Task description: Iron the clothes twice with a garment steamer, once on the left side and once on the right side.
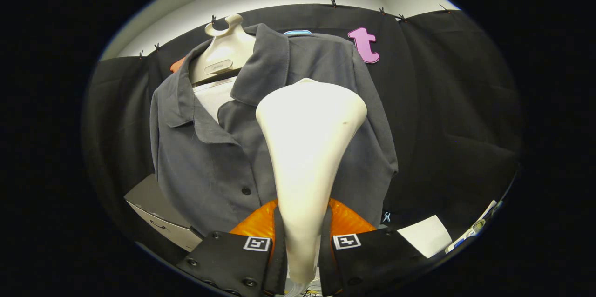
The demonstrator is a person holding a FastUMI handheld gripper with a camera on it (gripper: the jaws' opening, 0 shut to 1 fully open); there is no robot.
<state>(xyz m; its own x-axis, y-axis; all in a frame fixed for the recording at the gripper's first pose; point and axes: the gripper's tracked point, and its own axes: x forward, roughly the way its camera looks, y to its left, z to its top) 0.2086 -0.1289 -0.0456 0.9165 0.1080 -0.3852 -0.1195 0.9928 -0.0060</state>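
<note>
A cream garment steamer [307, 148] rises from between my fingers, its wide head up in front of the shirt's chest, right of the button line. My gripper [301, 246] is shut on the steamer's handle, both fingers pressing its sides. A dark grey collared shirt [205, 162] hangs on a cream hanger form [223, 52] just beyond the steamer. A white inner layer [215, 97] shows at the open collar. One dark button [246, 190] shows left of the steamer. Whether the steamer head touches the cloth is hidden from here.
A grey-and-white box [158, 215] sits low beside the shirt's left hem. A white sheet of paper [426, 235] lies to the lower right, with a thin object [475, 229] past it. Black cloth [456, 101] backs the booth.
</note>
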